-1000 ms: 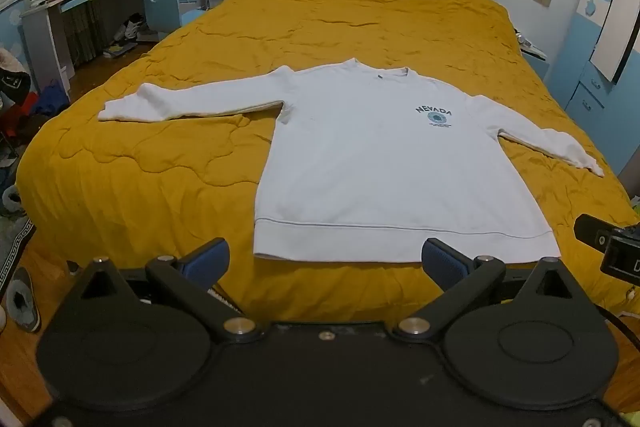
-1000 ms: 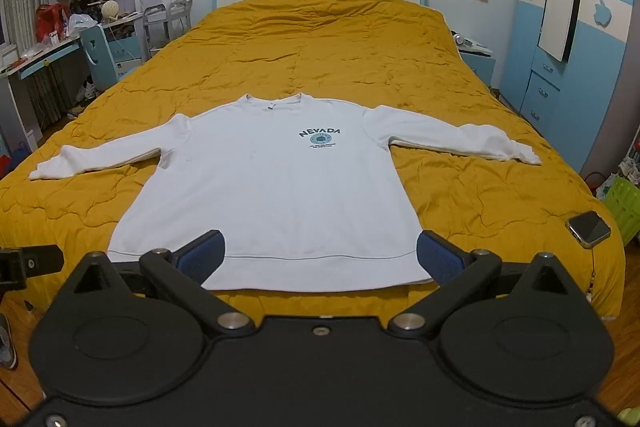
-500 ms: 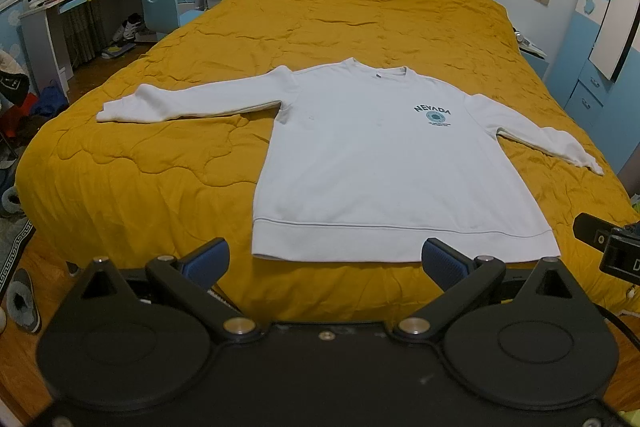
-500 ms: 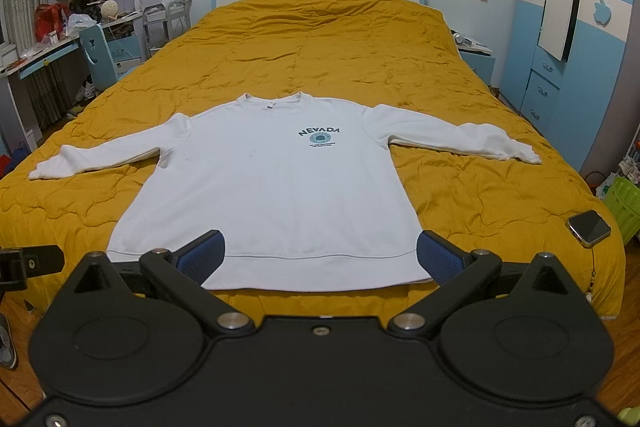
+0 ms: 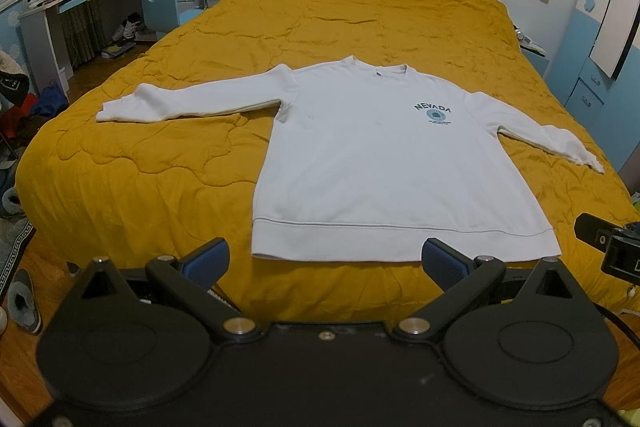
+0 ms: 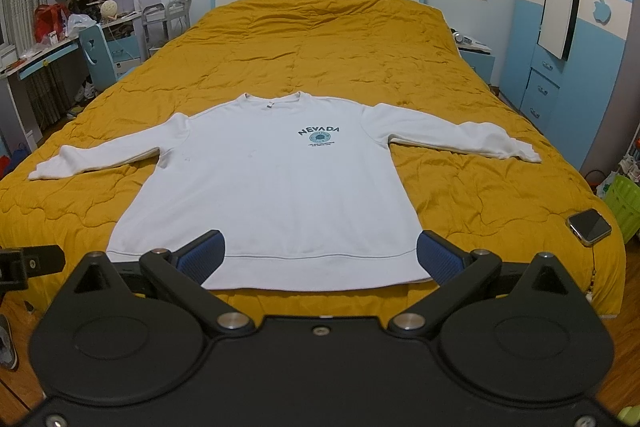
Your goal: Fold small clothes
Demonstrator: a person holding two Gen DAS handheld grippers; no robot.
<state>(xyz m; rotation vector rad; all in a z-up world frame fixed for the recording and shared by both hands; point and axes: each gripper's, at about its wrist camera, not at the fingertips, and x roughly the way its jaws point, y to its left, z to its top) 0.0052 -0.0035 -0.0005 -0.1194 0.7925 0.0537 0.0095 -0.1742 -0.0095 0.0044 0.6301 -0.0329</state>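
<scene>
The white sweatshirt (image 6: 276, 187) lies face up and flat on the yellow quilt (image 6: 340, 39), filling the centre of the right wrist frame; its collar points to the top of the frame, its hem band runs along the lower middle, just above the fingertips. Both sleeves are spread outward; one cuff reaches the left edge of the frame, the other ends at centre right. In the left wrist view the garment sits right of centre.

The left gripper (image 5: 324, 261) is spread wide and empty, short of the hem and apart from it; the right gripper (image 6: 320, 255) is likewise spread and empty, its blue pads (image 6: 200, 259) overlapping the hem in the picture (contact cannot be confirmed).

Judgement on handling: the fabric looks like thick, soft knit, light and wholly limp; it will sag and drape from any single hold and may drag on the quilted cover. The ribbed cuffs, the shoulder seams and the hem corners offer the firmest double-layer edges to pinch; a hold on flat mid-body cloth is likely to lift only the top layer.

A phone (image 6: 590, 225) rests at the lower right of the quilt, well apart from the garment.
</scene>
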